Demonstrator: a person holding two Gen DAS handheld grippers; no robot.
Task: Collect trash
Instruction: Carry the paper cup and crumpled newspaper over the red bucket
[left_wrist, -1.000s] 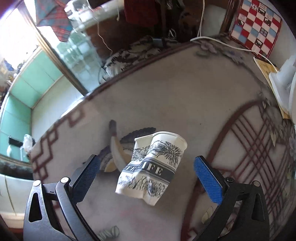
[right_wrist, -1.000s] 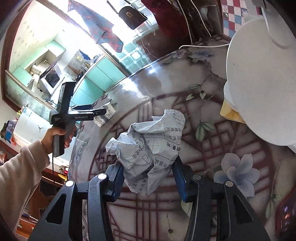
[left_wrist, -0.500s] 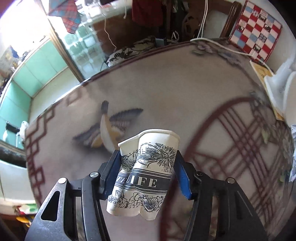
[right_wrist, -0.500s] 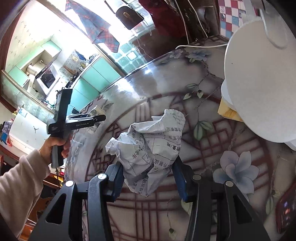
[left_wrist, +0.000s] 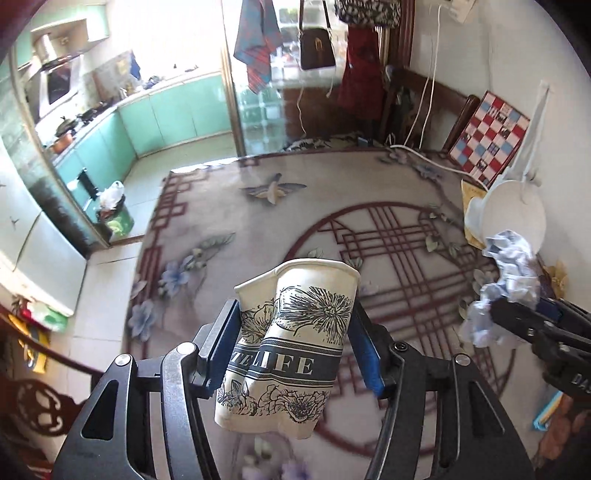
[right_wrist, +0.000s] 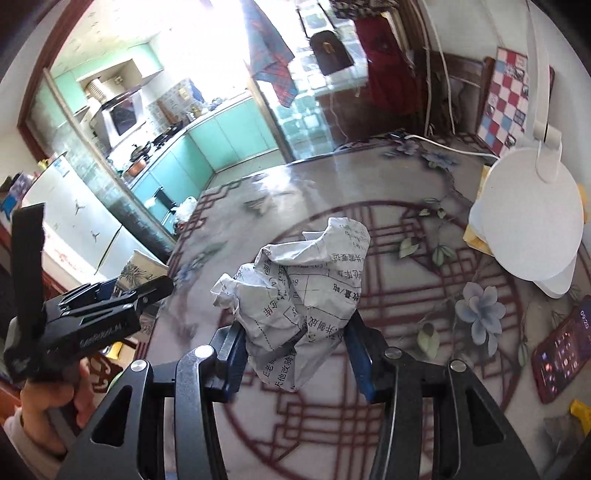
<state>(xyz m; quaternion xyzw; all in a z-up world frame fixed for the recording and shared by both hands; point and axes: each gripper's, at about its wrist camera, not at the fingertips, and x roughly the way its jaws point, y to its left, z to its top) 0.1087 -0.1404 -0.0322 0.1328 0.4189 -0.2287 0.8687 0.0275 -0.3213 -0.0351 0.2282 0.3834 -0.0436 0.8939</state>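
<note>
Since the earlier frame the left gripper has risen well above the surface, and the crushed white paper cup with dark flower print has gone up with it; a second ago the cup lay on the surface between spread jaws. Now the jaws are pinching the cup at its middle band, and its wall is folded inward where they press. The right gripper holds the crumpled white printed paper ball as before, with its jaws pinching the lower part of the ball, above the surface.

Both things are, in my judgement, very light and soft. The cup is thin paper, already dented, so it gives way under pressure but will not break; a hold across the middle seems good, because the rim is stiffer and the base can slip out. The paper ball is springy and loose, and a pinch near its centre is safer than on a free flap.

Hidden parts: the bottom of the cup is partly behind the gripper body, and the printed word on it is cut off by a fold. A green bin with a white bag stands on the kitchen floor far away, small and hard to make out, and I cannot tell whether it is the place for the trash
</note>
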